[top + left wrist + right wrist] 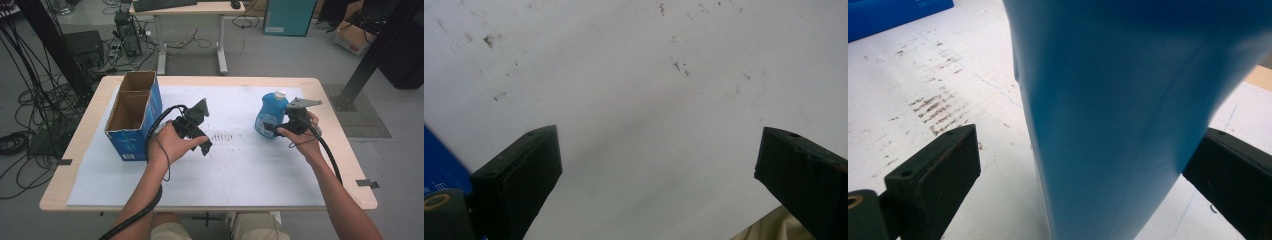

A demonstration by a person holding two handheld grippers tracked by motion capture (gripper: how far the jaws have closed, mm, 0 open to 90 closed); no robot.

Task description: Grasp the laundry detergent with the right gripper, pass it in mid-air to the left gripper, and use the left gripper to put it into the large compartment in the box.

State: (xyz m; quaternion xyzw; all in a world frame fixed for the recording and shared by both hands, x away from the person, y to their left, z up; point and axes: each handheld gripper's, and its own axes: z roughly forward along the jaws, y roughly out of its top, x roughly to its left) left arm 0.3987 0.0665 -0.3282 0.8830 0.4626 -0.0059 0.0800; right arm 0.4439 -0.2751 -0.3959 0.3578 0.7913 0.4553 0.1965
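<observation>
— Bottle [270,114] first: blue, white cap on top, standing upright on the white sheet [240,170] toward the right half of the table [330,95]. Where do you have it?

— Between the jaws of my right gripper [272,128]. In the right gripper view the blue body [1128,120] sits in the middle of the gap. The jaws stand apart: I can see sheet between the left jaw and the bottle, while the right jaw looks to be at or just beside the wall. So I'm around it, not clamped on it.

— What makes the grip good, then?

— I'd judge the bottle sits off-centre toward one jaw. If I close as I am, the near jaw will push before the far one arrives and could tip or skid it. Better to shift my hand sideways until both gaps match, keep the jaws level, then close slowly. The wall looks like smooth, curved plastic, so it may give a little; firm, not crushing.

— And your other hand?

— My left gripper [196,131] hovers over bare sheet, jaws wide apart with nothing between them, just beside the open cardboard box [134,112] with the blue sides. It's well apart from the bottle, so it won't get in the way.
</observation>
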